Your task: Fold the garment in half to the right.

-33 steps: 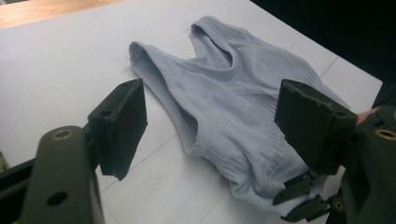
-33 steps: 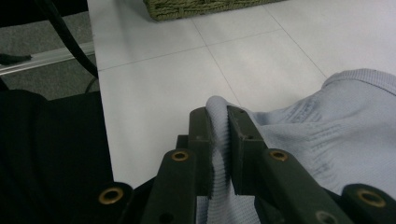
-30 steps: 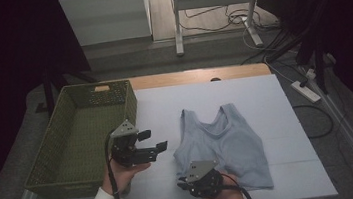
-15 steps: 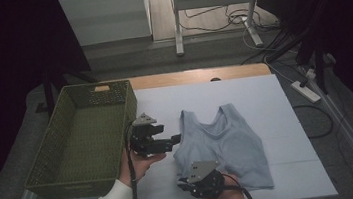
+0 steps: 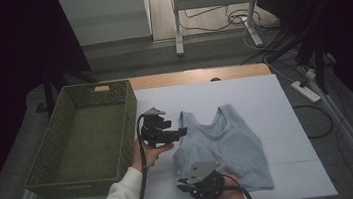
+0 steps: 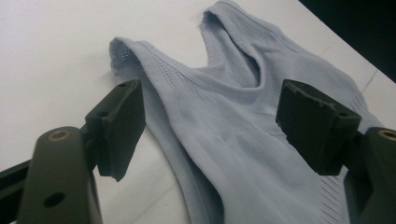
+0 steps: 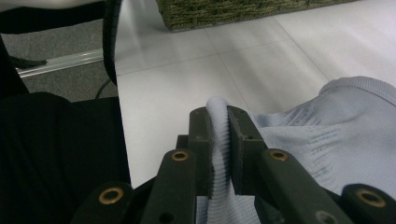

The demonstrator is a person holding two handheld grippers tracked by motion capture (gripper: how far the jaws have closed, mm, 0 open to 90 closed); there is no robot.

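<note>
Pale blue top (image 5: 230,146) was pinched at its hem by the right gripper (image 7: 218,135); the left gripper (image 6: 210,130) was held spread at its nine o'clock strap.

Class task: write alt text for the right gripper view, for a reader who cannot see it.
The right gripper is shut on a fold of the pale blue top, pinched upright between its black jaws. The rest lies on the white table, with a green basket behind.

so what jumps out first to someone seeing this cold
A pale blue tank top lies spread on the white table. The right claw pinches its near hem, and the left claw hangs open by a shoulder strap. A green woven basket stands to the left.
</note>
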